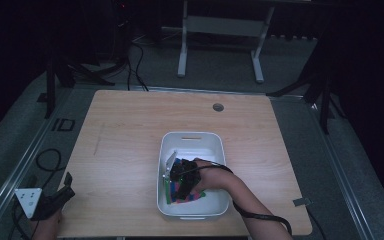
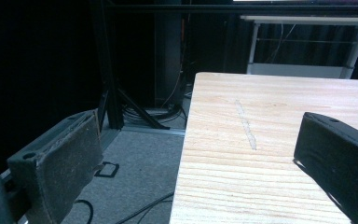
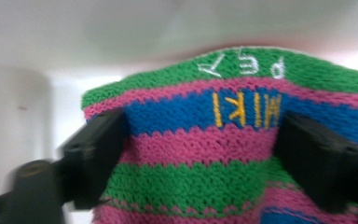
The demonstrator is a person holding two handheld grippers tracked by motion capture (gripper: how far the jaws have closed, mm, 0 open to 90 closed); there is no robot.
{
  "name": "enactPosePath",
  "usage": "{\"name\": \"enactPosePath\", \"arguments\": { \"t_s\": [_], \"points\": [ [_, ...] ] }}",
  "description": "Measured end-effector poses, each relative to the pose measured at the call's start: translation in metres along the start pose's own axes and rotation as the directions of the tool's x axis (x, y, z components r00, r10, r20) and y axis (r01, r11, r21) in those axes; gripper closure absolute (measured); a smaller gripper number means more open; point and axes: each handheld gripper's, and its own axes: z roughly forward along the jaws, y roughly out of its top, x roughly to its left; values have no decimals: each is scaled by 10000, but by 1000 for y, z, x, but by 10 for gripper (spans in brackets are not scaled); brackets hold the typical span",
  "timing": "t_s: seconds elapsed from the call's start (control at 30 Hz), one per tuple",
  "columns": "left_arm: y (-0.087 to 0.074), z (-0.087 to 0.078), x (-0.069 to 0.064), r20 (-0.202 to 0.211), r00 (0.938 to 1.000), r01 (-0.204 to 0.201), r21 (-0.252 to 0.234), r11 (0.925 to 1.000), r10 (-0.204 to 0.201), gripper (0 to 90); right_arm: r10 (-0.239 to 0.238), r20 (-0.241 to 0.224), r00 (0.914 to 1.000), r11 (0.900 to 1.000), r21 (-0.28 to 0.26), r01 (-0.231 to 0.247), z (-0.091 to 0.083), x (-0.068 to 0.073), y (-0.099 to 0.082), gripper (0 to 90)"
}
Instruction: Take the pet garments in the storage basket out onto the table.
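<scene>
"MIKI" in yellow, "PEA" in white (both upside down) on striped knit cloth [image 3: 223, 154]

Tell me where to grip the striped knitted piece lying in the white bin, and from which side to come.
Grip the striped knitted piece across a bunched fold in its middle, coming straight down from above. It lies flat and limp in the white bin, whose walls block any side approach, and soft knit likely gathers between closing jaws. The right gripper already straddles it, its jaws apart on either side of the blue and pink bands.
</scene>
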Motion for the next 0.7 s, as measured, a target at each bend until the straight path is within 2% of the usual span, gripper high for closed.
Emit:
{"name": "enactPosePath", "arguments": {
  "t_s": [0.03,0.1,0.13,0.17,0.23,0.47,0.6,0.7],
  "points": [
    [0,0,0,-10,10000,16,5,10000,-16,14,-158,287,9995,9998,94,156,1,4,1,291],
    [0,0,0,-10,10000,3,7,10000,-3,13,-112,515,9986,9999,132,105,-2,5,2,439],
    [0,0,0,-10,10000,3,7,10000,-3,13,-112,515,9986,9999,132,105,-2,5,2,439],
    [0,0,-1,-25,10000,6,10,10000,-6,13,28,699,9975,9999,128,-37,-4,3,3,558],
    [0,0,0,-24,10000,11,8,10000,-11,13,177,644,9978,9998,114,-185,-6,2,3,617],
    [0,0,0,-30,10000,8,9,10000,-8,13,224,790,9966,9997,-79,-219,-17,1,2,675],
    [0,0,0,-39,10000,-28,28,10000,29,13,411,885,9952,9976,-591,-359,-36,-2,-1,678],
    [0,0,-1,-47,10000,-40,37,10000,40,13,379,1193,9921,9959,-866,-277,-54,-2,-1,678]
  ]
}}
